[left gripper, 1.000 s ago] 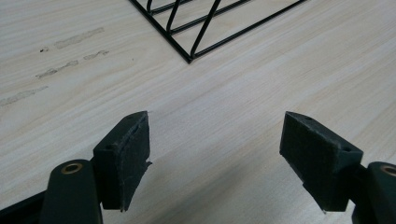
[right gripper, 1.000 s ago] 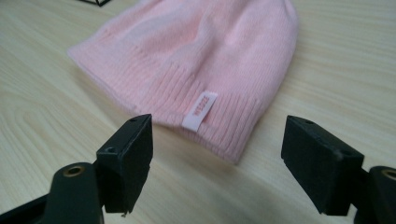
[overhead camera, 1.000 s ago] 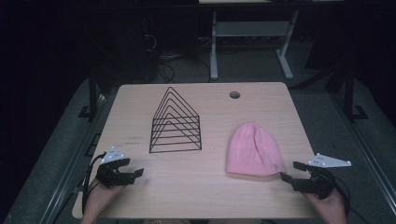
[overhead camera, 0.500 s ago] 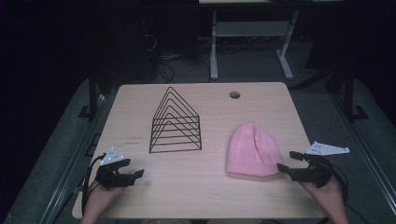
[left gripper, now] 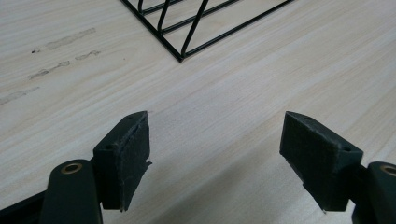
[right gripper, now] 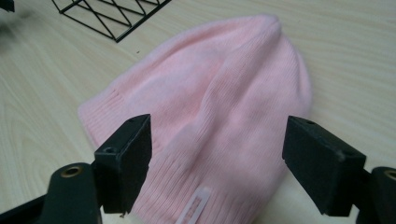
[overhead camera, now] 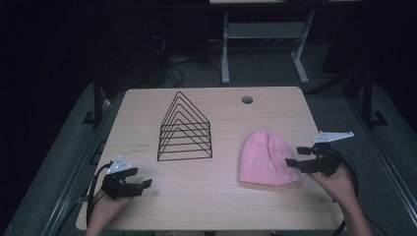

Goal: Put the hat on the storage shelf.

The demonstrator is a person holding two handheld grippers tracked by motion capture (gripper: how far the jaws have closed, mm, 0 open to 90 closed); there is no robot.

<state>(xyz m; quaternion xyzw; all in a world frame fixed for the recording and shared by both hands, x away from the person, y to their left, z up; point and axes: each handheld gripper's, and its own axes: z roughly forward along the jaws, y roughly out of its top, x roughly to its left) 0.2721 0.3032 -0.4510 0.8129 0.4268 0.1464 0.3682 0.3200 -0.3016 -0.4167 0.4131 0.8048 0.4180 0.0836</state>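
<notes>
A pink knitted beanie (overhead camera: 268,157) lies flat on the wooden table (overhead camera: 216,206), right of centre. In the right gripper view the beanie (right gripper: 219,107) spreads under the jaws, with a small white label near its ribbed hem. My right gripper (overhead camera: 294,156) is open at the beanie's right edge, its jaws wide apart above the knit (right gripper: 217,163). A black wire rack (overhead camera: 185,129) of nested triangles stands left of centre. My left gripper (overhead camera: 140,180) rests open near the front left corner, over bare wood (left gripper: 215,154), with the rack's corner (left gripper: 182,51) ahead of it.
A round cable hole (overhead camera: 247,100) sits near the table's far edge. Beyond the table stand a white desk frame (overhead camera: 265,44) and loose cables on a dark floor. Bare tabletop lies between the rack and the front edge.
My right gripper has moved left and forward from the table's right edge until its jaws stand over the beanie's right side. The left gripper has stayed in place.
</notes>
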